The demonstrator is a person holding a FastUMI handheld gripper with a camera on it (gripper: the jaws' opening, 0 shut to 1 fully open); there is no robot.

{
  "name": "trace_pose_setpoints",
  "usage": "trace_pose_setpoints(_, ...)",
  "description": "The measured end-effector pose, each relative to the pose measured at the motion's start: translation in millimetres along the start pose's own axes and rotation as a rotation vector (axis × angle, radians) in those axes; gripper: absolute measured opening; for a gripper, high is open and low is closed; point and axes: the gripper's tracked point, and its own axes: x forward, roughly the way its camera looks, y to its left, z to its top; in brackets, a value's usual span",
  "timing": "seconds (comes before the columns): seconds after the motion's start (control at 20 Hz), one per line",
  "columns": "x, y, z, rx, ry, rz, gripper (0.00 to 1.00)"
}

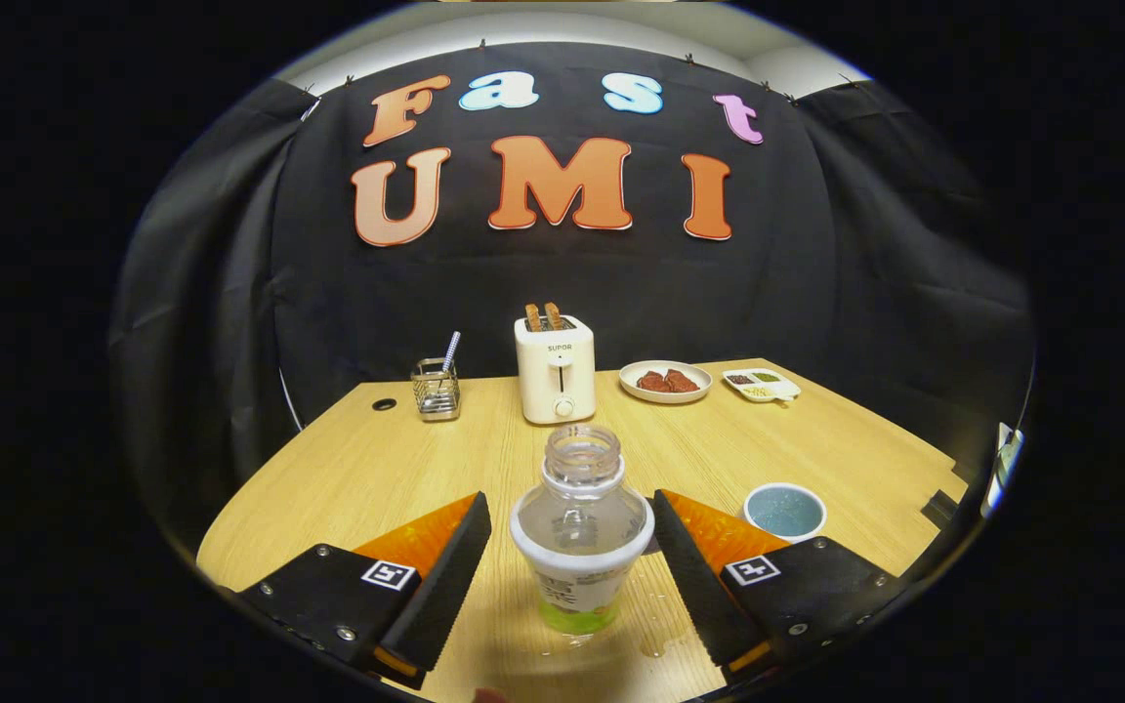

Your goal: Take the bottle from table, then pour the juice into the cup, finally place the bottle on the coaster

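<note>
A clear, uncapped bottle (580, 527) with a white and green label stands upright on the wooden table (377, 469). It sits between the fingers of my gripper (570, 500), which is open. The left finger (445, 576) stands a little apart from the bottle. The right finger (694, 576) is very close to its shoulder. A small round cup (784, 511) with a white rim and a bluish inside rests on the table just beyond the right finger. A few drops of liquid (655, 646) lie on the table by the bottle's base.
At the back of the table stand a cream toaster (555, 369) with two slices in it, a wire holder (437, 389) to its left, a plate of food (665, 381) and a small divided dish (762, 385) to its right.
</note>
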Motion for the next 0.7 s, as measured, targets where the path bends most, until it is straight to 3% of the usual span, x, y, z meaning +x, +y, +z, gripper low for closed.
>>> trace_pose_setpoints(0.4,16.8,6.6,-33.0,-0.018,0.059,0.008,0.99)
trace_pose_setpoints(0.5,18.3,2.1,-40.6,-0.005,0.079,-0.001,0.89)
trace_pose_setpoints(0.55,21.5,6.6,-42.5,0.022,0.072,0.013,0.72)
trace_pose_setpoints(0.7,18.4,1.9,-38.0,0.083,0.062,0.023,0.62)
